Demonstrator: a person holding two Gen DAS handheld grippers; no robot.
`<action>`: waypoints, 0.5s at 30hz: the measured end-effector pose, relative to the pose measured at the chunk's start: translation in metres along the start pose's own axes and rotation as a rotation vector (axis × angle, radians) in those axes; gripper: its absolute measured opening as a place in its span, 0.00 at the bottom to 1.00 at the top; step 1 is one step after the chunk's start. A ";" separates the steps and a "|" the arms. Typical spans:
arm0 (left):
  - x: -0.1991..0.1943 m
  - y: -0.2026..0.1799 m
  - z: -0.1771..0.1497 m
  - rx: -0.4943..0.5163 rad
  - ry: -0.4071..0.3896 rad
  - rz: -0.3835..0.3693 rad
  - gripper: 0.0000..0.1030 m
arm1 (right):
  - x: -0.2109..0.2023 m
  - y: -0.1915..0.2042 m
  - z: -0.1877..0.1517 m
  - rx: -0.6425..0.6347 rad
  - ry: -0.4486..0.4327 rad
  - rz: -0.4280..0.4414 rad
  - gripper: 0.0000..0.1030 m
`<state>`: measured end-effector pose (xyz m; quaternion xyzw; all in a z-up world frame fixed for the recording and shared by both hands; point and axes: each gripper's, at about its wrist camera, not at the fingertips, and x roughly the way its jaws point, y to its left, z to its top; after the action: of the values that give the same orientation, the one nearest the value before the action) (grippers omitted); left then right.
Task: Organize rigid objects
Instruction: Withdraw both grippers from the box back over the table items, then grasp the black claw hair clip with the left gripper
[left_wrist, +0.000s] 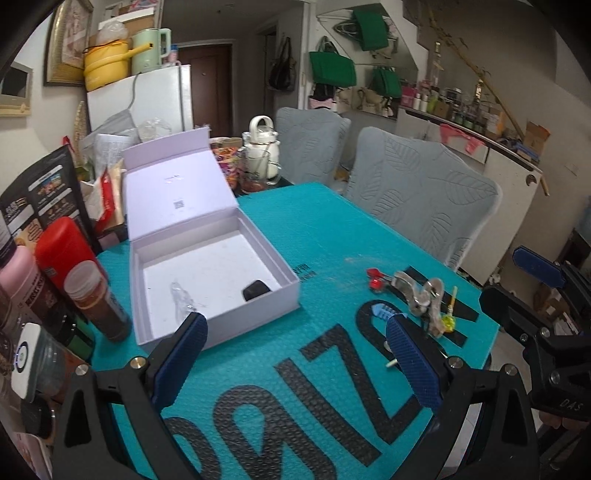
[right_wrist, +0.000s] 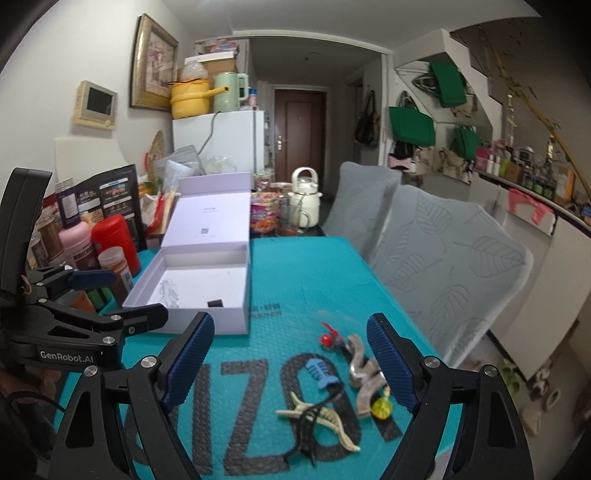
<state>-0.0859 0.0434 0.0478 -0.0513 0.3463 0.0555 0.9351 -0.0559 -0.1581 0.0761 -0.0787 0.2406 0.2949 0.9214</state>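
Note:
An open white box (left_wrist: 221, 291) (right_wrist: 207, 284) lies on the teal mat (left_wrist: 325, 236) with a clear clip (left_wrist: 183, 299) and a small black object (left_wrist: 255, 290) inside. Hair clips lie in a cluster to its right: a red one (right_wrist: 327, 338), a blue fishbone one (right_wrist: 323, 373), a grey wavy claw (right_wrist: 364, 373), a yellow one (right_wrist: 382, 406), a beige claw (right_wrist: 325, 417) with a black tie. My left gripper (left_wrist: 295, 358) is open and empty, just short of the box. My right gripper (right_wrist: 291, 363) is open and empty above the clips.
Jars and bottles (left_wrist: 81, 277) crowd the mat's left edge, beside the box. Cups and a cream kettle (left_wrist: 264, 144) stand at the far end. Two grey chairs (left_wrist: 417, 199) stand along the right side of the table.

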 end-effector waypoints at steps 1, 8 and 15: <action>0.002 -0.004 -0.001 0.005 0.007 -0.010 0.96 | -0.001 -0.003 -0.003 0.010 0.005 -0.011 0.83; 0.018 -0.023 -0.012 0.038 0.057 -0.051 0.96 | -0.008 -0.024 -0.023 0.055 0.031 -0.059 0.83; 0.036 -0.046 -0.024 0.067 0.114 -0.082 0.96 | -0.011 -0.051 -0.046 0.120 0.066 -0.082 0.83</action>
<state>-0.0674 -0.0029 0.0092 -0.0370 0.3981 0.0027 0.9166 -0.0521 -0.2182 0.0412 -0.0430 0.2848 0.2391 0.9273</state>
